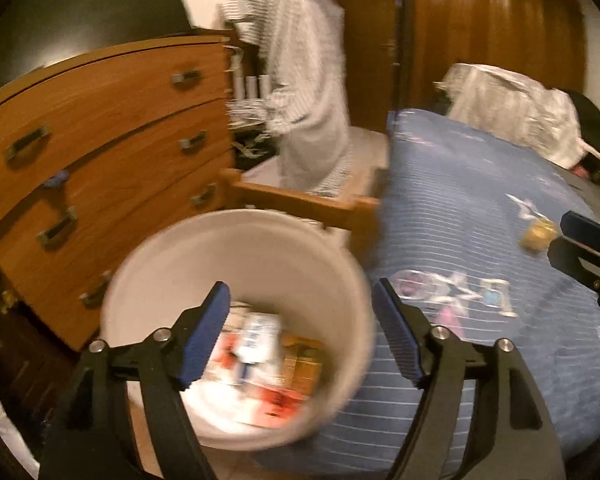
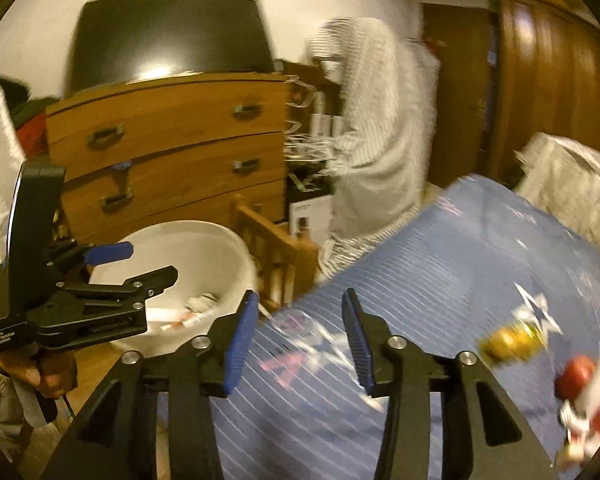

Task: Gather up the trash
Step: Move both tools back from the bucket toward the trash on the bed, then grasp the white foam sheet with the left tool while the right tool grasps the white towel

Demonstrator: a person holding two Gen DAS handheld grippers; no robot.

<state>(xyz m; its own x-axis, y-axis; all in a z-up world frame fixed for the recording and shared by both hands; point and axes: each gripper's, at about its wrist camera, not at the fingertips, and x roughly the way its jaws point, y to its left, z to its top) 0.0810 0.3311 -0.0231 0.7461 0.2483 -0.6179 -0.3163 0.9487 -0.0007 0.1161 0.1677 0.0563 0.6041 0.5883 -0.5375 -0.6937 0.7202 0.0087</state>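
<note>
A white bucket (image 1: 204, 252) (image 2: 204, 244) stands on the floor by the bed, with several pieces of paper and packaging trash (image 1: 260, 344) (image 2: 198, 306) inside. My left gripper (image 1: 300, 292) (image 2: 152, 262) hovers open over the bucket's mouth, with nothing between its fingers. My right gripper (image 2: 300, 296) (image 1: 558, 236) is open and empty above the blue bedcover (image 2: 420, 264). On the cover to its right lie a crumpled gold wrapper (image 2: 512, 342) (image 1: 538, 234) and a red and white piece of packaging (image 2: 588, 396). The views are motion-blurred.
A wooden chest of drawers (image 1: 112, 120) with a dark screen (image 2: 168, 36) on top stands behind the bucket. The wooden bed end (image 2: 276, 248) rises beside the bucket. A striped garment (image 1: 304, 92) hangs by a brown wardrobe (image 1: 492, 28). A white bag (image 1: 508, 108) lies on the bed.
</note>
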